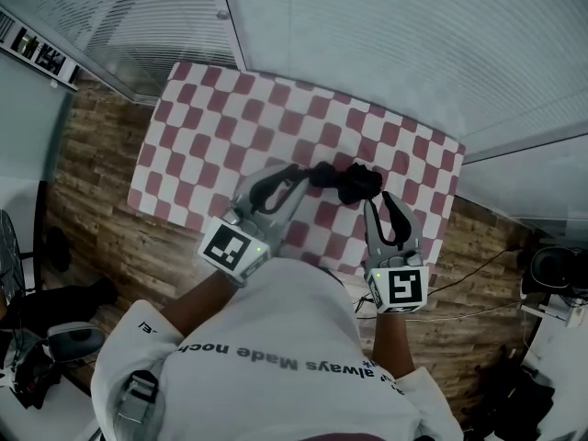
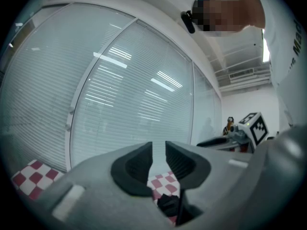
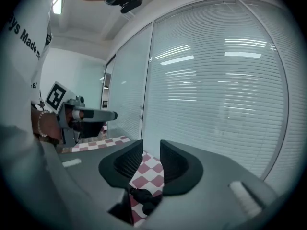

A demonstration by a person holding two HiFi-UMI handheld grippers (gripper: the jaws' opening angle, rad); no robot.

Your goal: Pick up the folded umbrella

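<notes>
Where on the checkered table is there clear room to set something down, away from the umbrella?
The checkered table is bare across its far half and its whole left side, up to the left gripper. The far right corner is free too. It is crowded at the near right, where the folded umbrella lies between the left gripper and the right gripper.

Black umbrella [image 1: 347,182], red-and-white checked tablecloth [image 1: 220,122]

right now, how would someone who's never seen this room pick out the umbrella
Find the table under the red-and-white checked cloth, in front of the blinds. On the side nearest the person, between the tips of the left gripper and the right gripper, lies the folded umbrella. It is the only black, bunched thing on the cloth.
</notes>
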